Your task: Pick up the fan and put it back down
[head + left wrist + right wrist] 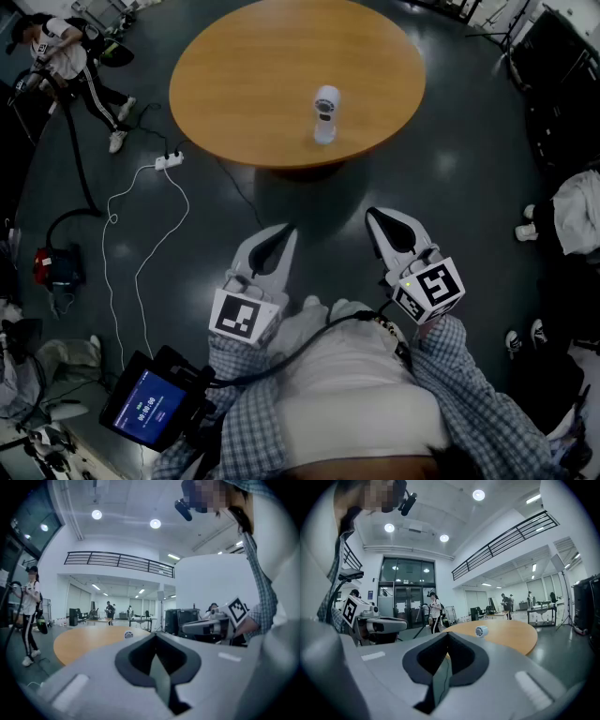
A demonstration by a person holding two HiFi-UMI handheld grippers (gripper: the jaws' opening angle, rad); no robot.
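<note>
A small white fan stands upright near the front edge of a round wooden table. Both grippers hang over the floor, well short of the table and close to my body. My left gripper is shut with nothing in it, and so is my right gripper. In the left gripper view the fan shows far off on the table, beyond the shut gripper. In the right gripper view the fan sits on the table, beyond the shut gripper.
A power strip with a white cable lies on the floor to the left of the table. A person stands at the far left. A lit screen hangs at my left side. Shoes and dark cases are at the right.
</note>
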